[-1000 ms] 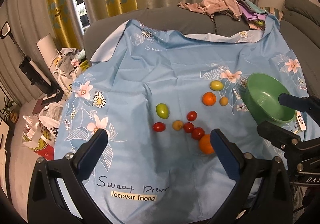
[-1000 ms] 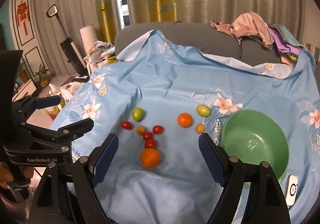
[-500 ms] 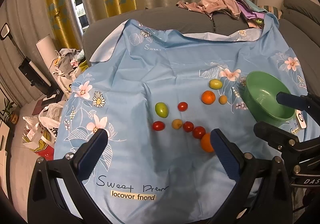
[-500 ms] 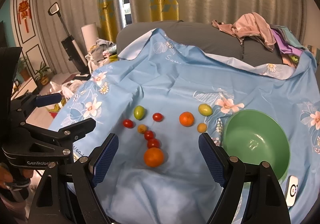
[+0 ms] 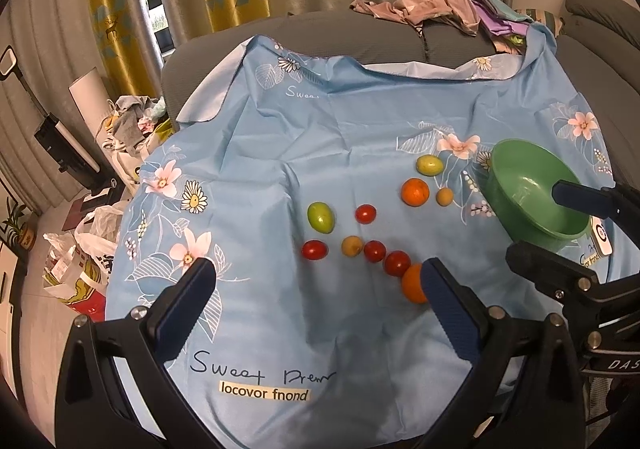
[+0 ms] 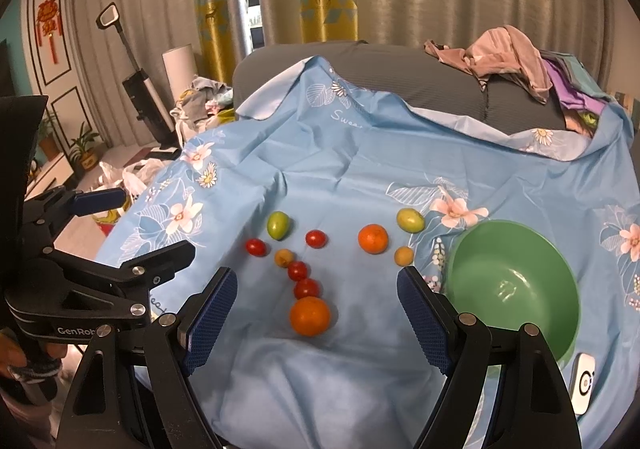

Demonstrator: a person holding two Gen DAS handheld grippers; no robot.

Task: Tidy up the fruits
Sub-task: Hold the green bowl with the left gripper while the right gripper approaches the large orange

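Several small fruits lie on a blue flowered cloth (image 5: 280, 153): red cherry tomatoes (image 5: 315, 250), a green fruit (image 5: 320, 217), two oranges (image 5: 415, 191) (image 6: 310, 315), small yellow ones. An empty green bowl (image 5: 532, 189) (image 6: 516, 285) stands at the right. My left gripper (image 5: 316, 289) is open and empty, above the cloth's near side. My right gripper (image 6: 316, 289) is open and empty, with the near orange between its fingers' line of sight, apart from it.
A small white device (image 6: 582, 383) lies by the bowl's near right side. Clothes (image 6: 508, 57) are piled on the grey sofa back. Bags and a vacuum (image 6: 140, 85) stand on the floor at the left, beyond the cloth's edge.
One red cherry tomato has moved away from the cluster, up and left toward the green fruit. Both grippers stayed open and shifted only slightly.
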